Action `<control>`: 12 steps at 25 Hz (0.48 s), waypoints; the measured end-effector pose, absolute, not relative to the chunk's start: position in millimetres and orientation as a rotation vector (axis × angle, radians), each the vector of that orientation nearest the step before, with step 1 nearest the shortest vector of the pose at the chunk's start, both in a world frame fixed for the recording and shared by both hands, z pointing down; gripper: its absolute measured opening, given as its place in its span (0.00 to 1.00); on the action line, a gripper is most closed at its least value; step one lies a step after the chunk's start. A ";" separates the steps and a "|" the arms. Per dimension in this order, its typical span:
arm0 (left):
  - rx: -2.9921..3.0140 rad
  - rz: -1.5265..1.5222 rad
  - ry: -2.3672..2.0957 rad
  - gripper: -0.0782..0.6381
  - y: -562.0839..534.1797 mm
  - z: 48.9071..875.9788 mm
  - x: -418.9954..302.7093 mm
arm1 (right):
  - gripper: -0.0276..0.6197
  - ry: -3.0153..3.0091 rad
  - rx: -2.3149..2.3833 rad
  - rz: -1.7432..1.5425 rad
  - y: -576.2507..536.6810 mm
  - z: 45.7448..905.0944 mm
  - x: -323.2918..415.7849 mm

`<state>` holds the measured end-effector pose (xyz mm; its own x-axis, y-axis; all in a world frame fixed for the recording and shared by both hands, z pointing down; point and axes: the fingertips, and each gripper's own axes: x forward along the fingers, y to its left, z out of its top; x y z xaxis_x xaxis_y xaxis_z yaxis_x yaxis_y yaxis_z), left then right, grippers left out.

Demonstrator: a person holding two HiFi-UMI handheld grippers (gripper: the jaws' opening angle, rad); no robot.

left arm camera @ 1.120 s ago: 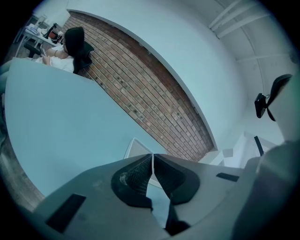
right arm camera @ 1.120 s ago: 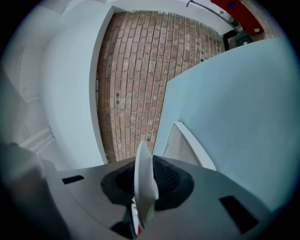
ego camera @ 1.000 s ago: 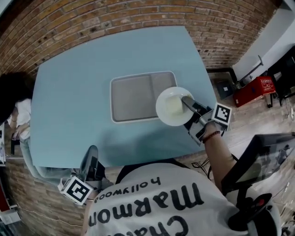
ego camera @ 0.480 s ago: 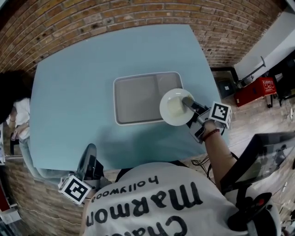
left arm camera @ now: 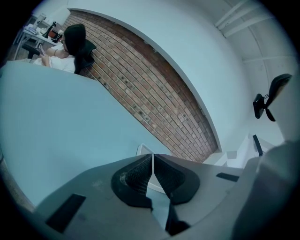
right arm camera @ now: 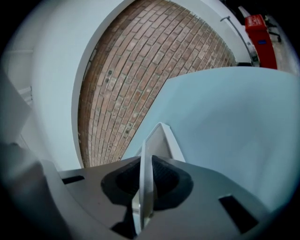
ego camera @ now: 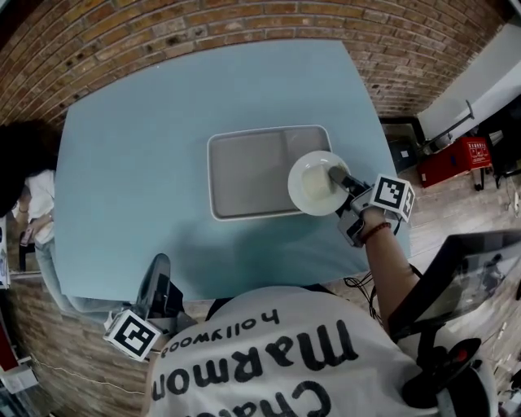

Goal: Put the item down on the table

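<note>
Plate (ego camera: 313, 186) clamped in right tool (ego camera: 336, 176), at tray (ego camera: 244, 175) edge

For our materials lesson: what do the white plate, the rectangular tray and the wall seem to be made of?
Plate: likely glazed ceramic or melamine; white, smooth, thin edge. Tray: probably plastic; matte grey, paler raised rim. Wall: bare reddish brick, mortar joints visible.
</note>
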<state>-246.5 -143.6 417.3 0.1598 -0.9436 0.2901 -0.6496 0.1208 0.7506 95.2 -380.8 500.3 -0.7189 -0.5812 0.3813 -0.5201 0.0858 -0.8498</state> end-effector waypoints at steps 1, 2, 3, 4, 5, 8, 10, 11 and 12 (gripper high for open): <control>1.606 -0.447 -1.566 0.14 -144.3 416.9 -247.4 | 0.11 2.306 -1.174 -1.721 -382.1 500.0 93.7; 1.613 -0.446 -1.566 0.14 -145.6 415.9 -247.9 | 0.11 2.346 -1.201 -1.697 -383.5 499.7 92.8; 1.615 -0.444 -1.566 0.14 -146.0 415.9 -248.6 | 0.11 2.399 -1.242 -1.664 -384.9 499.9 92.4; 1.609 -0.442 -1.568 0.14 -145.5 417.1 -249.7 | 0.11 2.464 -1.292 -1.625 -385.9 500.8 92.4; 1.602 -0.440 -1.570 0.14 -144.8 418.7 -250.9 | 0.11 2.528 -1.341 -1.585 -386.6 501.9 92.5; 1.587 -0.450 -1.567 0.14 -144.6 422.0 -252.5 | 0.11 2.642 -1.401 -1.507 -387.8 502.9 89.8; 1.603 -0.452 -1.562 0.14 -146.9 421.3 -251.7 | 0.11 2.688 -1.412 -1.469 -388.7 502.0 87.6; 1.614 -0.449 -1.561 0.14 -148.2 420.9 -251.1 | 0.11 2.710 -1.419 -1.450 -389.1 501.6 87.1; 1.618 -0.446 -1.561 0.14 -149.2 421.1 -250.7 | 0.11 2.731 -1.426 -1.431 -389.6 501.2 86.7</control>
